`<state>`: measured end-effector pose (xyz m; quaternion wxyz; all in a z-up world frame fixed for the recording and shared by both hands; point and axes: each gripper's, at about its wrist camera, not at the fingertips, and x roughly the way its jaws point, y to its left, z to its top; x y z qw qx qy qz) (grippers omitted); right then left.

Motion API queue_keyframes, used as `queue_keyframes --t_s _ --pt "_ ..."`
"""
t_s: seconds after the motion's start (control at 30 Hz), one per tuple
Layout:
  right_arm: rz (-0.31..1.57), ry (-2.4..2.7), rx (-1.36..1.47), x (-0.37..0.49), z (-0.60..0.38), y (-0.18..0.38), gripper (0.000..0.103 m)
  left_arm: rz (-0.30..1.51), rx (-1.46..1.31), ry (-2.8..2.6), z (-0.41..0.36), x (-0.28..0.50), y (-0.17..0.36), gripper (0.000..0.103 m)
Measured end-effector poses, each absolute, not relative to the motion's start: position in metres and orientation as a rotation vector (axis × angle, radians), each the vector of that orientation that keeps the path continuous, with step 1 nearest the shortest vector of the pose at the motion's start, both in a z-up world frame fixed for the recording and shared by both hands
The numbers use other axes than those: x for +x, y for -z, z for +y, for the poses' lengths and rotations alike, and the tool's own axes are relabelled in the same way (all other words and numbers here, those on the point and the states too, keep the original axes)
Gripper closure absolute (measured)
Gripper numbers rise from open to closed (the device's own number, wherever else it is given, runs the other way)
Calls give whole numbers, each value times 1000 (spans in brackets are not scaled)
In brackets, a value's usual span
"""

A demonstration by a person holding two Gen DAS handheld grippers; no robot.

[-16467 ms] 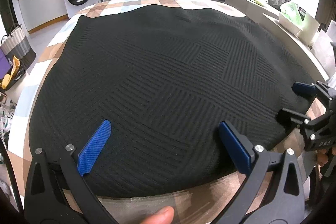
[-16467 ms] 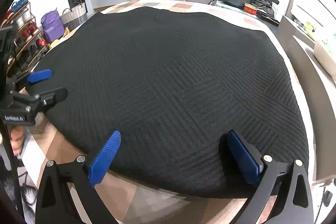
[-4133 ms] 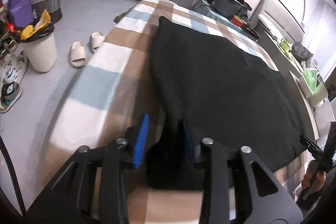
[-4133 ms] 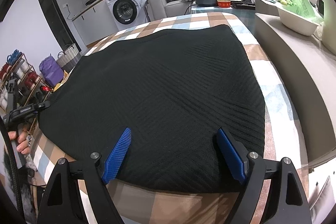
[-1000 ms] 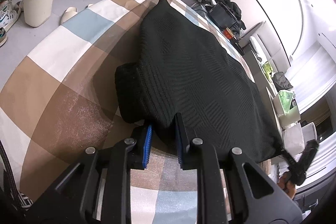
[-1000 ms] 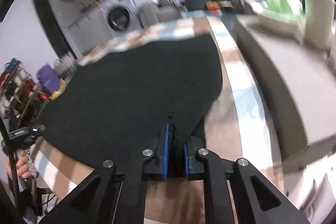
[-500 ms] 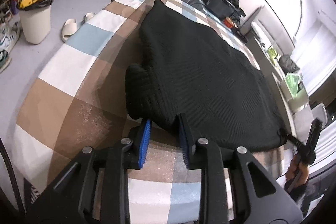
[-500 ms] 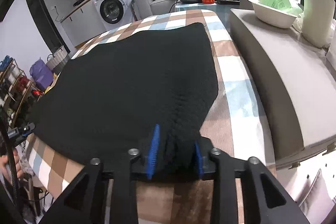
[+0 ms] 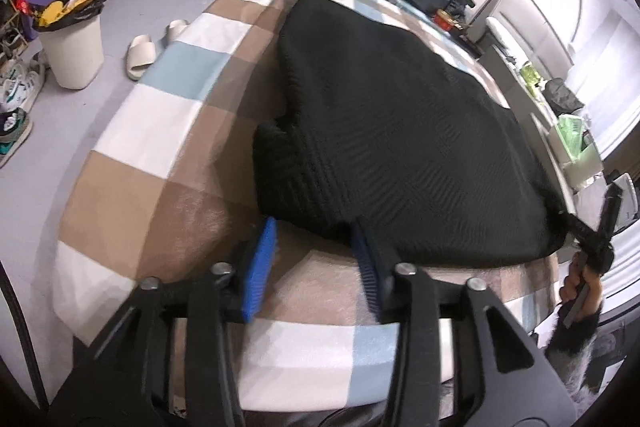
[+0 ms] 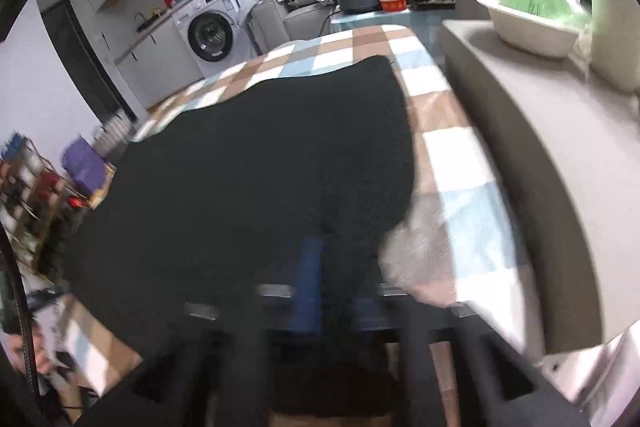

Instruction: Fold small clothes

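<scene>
A black knitted garment [image 9: 392, 131] lies spread on the checked table cover [image 9: 168, 131], with a rolled sleeve or corner at its near left. My left gripper [image 9: 316, 259] is open at the garment's near edge, with the blue pads [image 9: 260, 267] apart and no cloth between them. In the right wrist view, which is blurred, the garment [image 10: 256, 163] fills the middle and my right gripper [image 10: 336, 283] is shut on its near right corner. The right gripper also shows in the left wrist view [image 9: 596, 227], holding the far corner.
A bin [image 9: 72, 43] and slippers [image 9: 140, 55] stand on the floor to the left. A washing machine [image 10: 208, 35] is at the back. A grey counter [image 10: 540, 155] with a white bowl [image 10: 528, 27] runs along the right side.
My left gripper has opened and let go of the garment's near left edge. The right gripper stays shut on its corner and is moving, so its view is blurred.
</scene>
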<state>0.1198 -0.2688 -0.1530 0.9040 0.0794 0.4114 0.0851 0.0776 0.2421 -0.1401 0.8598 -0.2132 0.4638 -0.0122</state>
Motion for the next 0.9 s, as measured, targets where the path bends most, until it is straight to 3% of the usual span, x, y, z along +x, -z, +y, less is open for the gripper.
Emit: queue_keyframes --t_s 0.13,0.23,0.3,0.33,0.63,0.73,0.9 --pt "928 -115 107 122 -270 163 92 1017 -502 72 245 73 145 58" --pt "898 -137 124 109 -272 158 79 1022 -594 137 247 71 149 57" --pt "868 -152 127 99 -271 152 61 1002 -648 123 249 72 154 56" --pt "850 -161 138 94 -271 149 59 981 -675 113 249 74 156 56" --pt "802 -191 127 79 -251 134 55 819 -814 -41 247 90 159 53" --pt "789 -201 102 80 -241 133 51 787 -837 -100 247 96 162 84" --pt "789 -193 93 76 -240 133 50 716 -677 -79 226 108 130 89"
